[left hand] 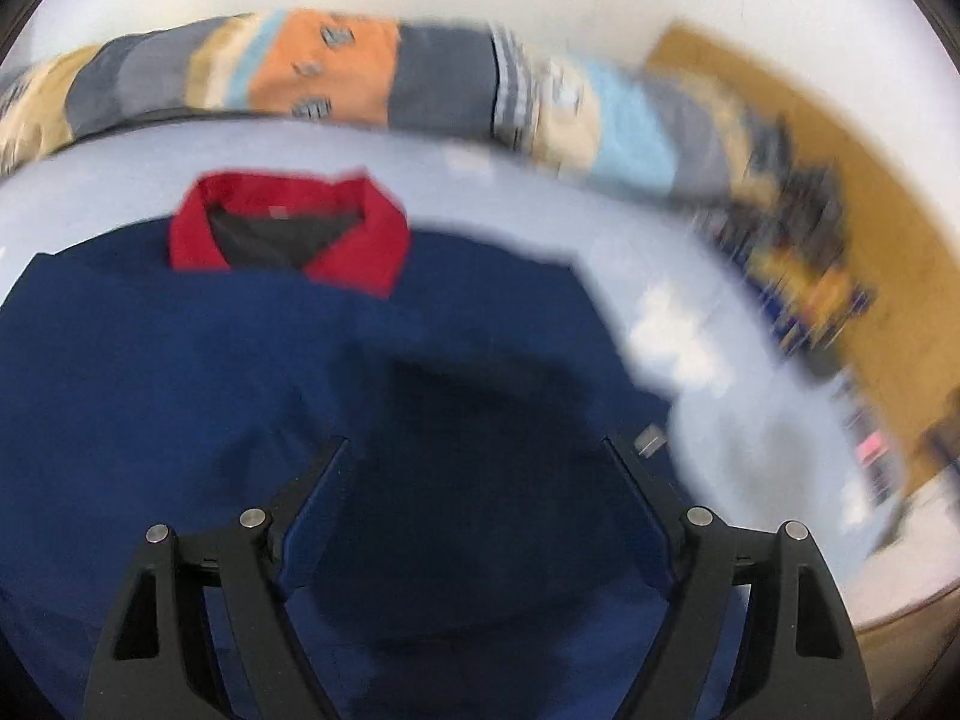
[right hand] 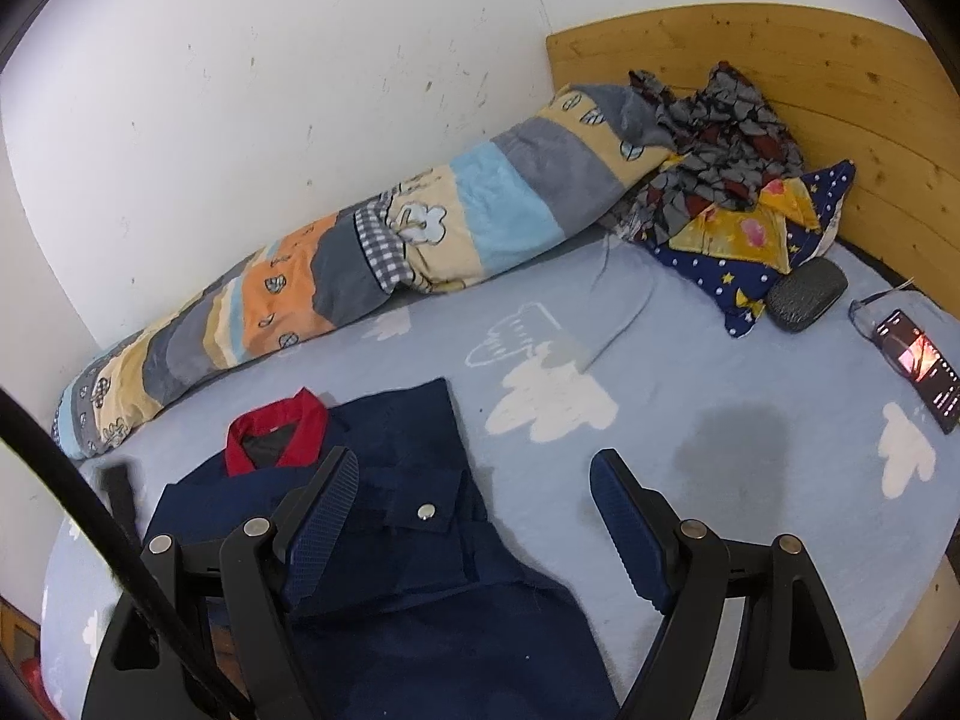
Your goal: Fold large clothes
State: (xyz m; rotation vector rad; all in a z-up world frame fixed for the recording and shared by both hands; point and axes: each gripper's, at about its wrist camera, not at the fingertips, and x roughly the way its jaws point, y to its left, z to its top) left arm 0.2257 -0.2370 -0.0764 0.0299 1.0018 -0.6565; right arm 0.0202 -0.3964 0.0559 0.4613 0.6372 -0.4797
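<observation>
A navy blue jacket [right hand: 390, 540] with a red collar [right hand: 282, 426] lies flat on the light blue bed sheet [right hand: 690, 372], a sleeve folded across its chest. My right gripper [right hand: 474, 480] is open and empty, held above the jacket's right edge. In the blurred left wrist view the jacket [left hand: 240, 372] fills the lower frame, its red collar [left hand: 288, 228] at the far end. My left gripper [left hand: 480, 450] is open and empty just above the jacket's middle.
A rolled striped quilt [right hand: 372, 240] lies along the white wall. Crumpled clothes [right hand: 720, 138] and a starry pillow [right hand: 750, 240] sit by the wooden headboard [right hand: 840, 72]. A dark case [right hand: 804, 294], glasses and a lit phone [right hand: 918, 360] lie at the right.
</observation>
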